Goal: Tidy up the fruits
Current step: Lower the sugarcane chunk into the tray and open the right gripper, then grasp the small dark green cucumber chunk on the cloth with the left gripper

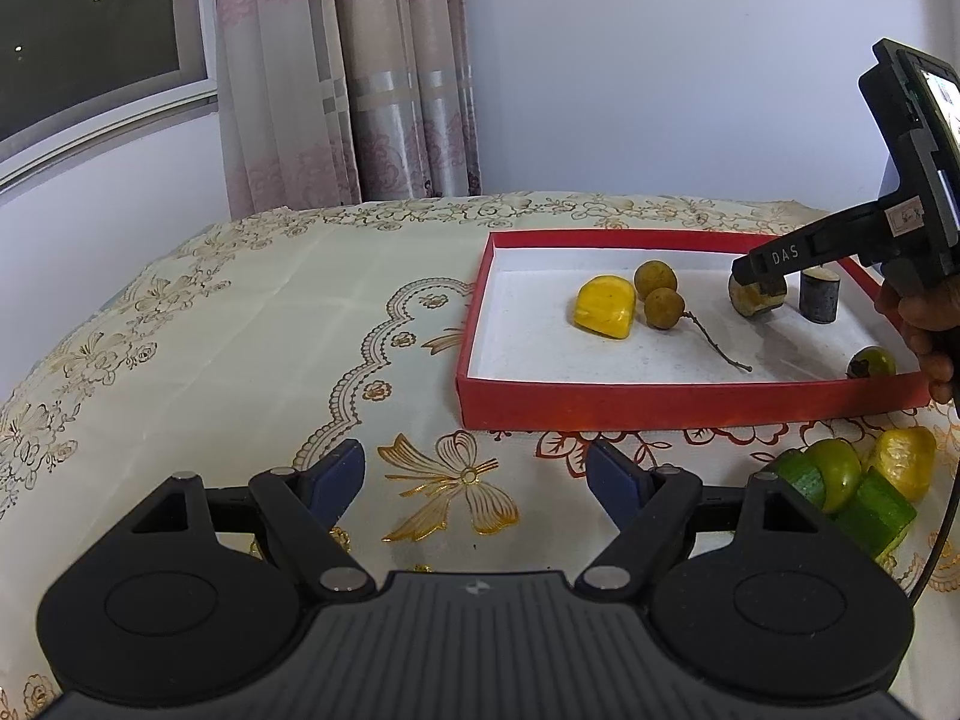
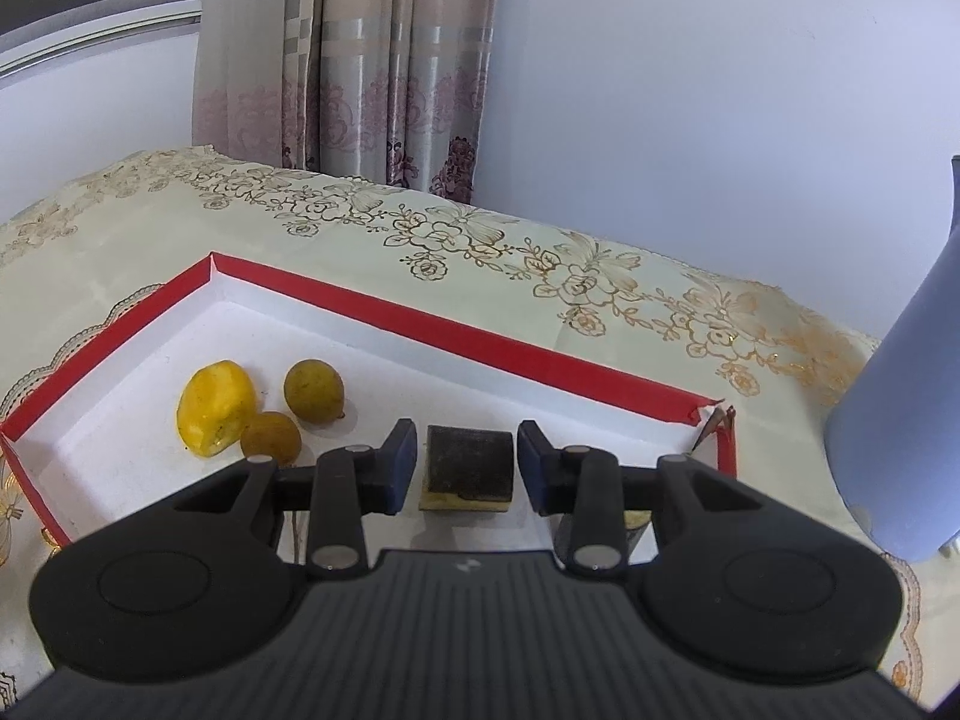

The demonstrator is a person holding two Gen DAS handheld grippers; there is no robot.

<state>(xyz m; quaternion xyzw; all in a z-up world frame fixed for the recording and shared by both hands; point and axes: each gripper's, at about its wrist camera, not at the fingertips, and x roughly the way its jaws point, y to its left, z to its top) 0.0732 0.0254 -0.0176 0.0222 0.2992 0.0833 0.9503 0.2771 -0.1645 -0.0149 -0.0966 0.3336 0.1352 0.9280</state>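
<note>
A red tray [image 1: 660, 405] with a white floor holds a yellow fruit piece [image 1: 603, 313], two brown longans [image 1: 657, 294] on a twig, and a small green fruit [image 1: 871, 363] in its near right corner. My right gripper [image 2: 467, 468] is low inside the tray, shut on a yellowish fruit chunk with a dark top [image 2: 469, 459]. The left wrist view shows that chunk [image 1: 757, 303] under the right gripper's fingers [image 1: 768, 261]. My left gripper [image 1: 477, 471] hovers open over the tablecloth in front of the tray, with nothing between its fingers. Green fruit pieces [image 1: 840, 480] and a yellow piece [image 1: 903, 459] lie outside the tray.
A dark grey cylinder [image 1: 819, 294] stands in the tray beside the held chunk. A tall pale blue container [image 2: 894, 408] stands to the right of the tray. A person's hand [image 1: 924, 324] grips the right tool. Curtain and wall lie behind the table.
</note>
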